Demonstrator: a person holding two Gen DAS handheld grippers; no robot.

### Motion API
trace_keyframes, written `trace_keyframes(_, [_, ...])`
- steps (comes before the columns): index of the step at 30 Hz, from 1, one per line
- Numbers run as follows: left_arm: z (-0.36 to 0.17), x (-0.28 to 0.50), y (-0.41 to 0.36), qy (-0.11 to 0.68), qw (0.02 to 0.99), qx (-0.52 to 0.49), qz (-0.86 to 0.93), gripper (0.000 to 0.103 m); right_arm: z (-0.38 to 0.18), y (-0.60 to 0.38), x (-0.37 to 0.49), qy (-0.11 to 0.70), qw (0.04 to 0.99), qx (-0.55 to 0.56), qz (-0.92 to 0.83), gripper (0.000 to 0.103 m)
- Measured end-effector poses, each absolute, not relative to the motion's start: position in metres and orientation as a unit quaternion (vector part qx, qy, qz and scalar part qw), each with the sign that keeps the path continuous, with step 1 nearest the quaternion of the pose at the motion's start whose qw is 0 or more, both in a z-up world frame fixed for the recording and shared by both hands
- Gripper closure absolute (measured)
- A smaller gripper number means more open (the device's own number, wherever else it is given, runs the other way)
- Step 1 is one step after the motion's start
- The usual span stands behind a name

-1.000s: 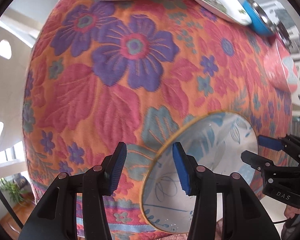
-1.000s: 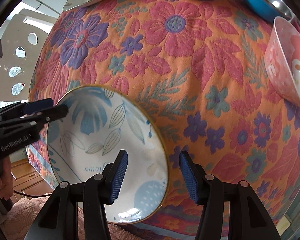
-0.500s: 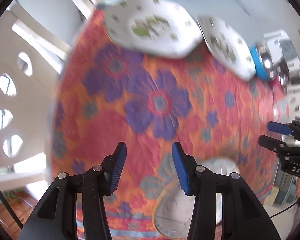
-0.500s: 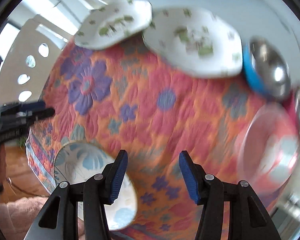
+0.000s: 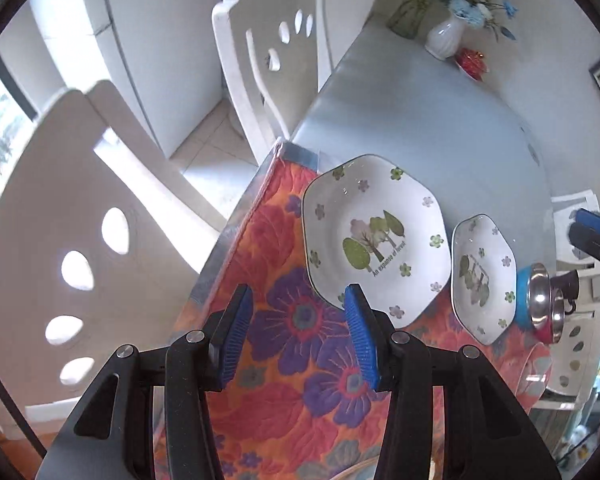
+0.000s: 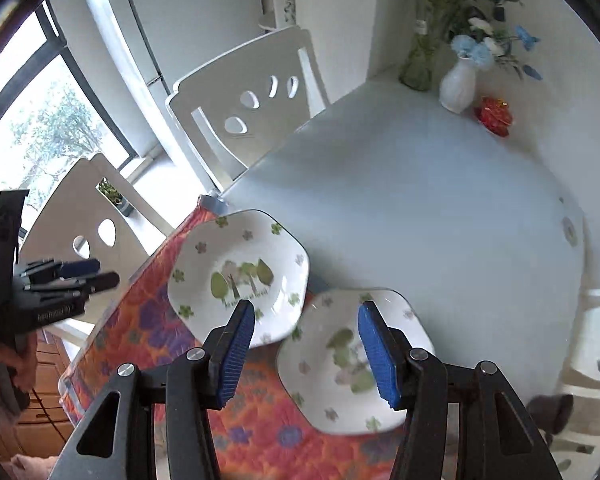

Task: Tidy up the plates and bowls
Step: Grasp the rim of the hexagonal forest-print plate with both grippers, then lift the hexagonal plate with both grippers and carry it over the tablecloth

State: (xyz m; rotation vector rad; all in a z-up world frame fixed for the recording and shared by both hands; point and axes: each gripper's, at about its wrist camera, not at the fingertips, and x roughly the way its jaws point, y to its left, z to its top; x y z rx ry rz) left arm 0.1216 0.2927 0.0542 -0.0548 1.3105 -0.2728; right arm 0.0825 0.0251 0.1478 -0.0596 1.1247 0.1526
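Two grippers, left (image 5: 298, 336) and right (image 6: 306, 354), stood wide open and empty, having lifted from the blue-leaf bowl toward two hexagonal plates. Large plate (image 5: 374, 240) and small plate (image 5: 483, 278) lay side by side on floral cloth (image 5: 292, 360); likely next pickups.

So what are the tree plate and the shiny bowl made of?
The tree plate looks like glazed ceramic: glossy white with a printed picture and a thin dark rim. The shiny bowl looks like polished steel inside, mirror-bright, with a blue outside that might be plastic or paint.
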Motion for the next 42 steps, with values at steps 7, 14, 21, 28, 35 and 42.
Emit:
trace_keyframes(7, [-0.002,0.131,0.281,0.642,0.756,-0.053,-0.115,0.059,0.061,0.036,0.131,0.538,0.84,-0.012,0.069,0.05])
trace_keyframes(14, [-0.033,0.145,0.261,0.651,0.747,-0.055,-0.12,0.059,0.001,0.03,0.155,0.547,0.835,0.021,0.065,0.05])
trace_keyframes(21, [-0.049,0.15,0.246,0.653,0.744,-0.051,-0.133,0.059,-0.028,0.021,0.165,0.555,0.827,0.061,0.067,0.046])
trace_keyframes(28, [-0.056,0.155,0.236,0.651,0.745,-0.045,-0.14,0.059,-0.044,0.03,0.169,0.562,0.819,0.068,0.092,0.046])
trace_keyframes(35, [-0.059,0.162,0.229,0.645,0.747,-0.039,-0.153,0.059,-0.049,0.044,0.174,0.562,0.819,0.055,0.107,0.048])
trace_keyframes(42, [-0.057,0.164,0.215,0.642,0.749,-0.024,-0.165,0.059,-0.038,0.041,0.172,0.55,0.823,0.058,0.131,0.054])
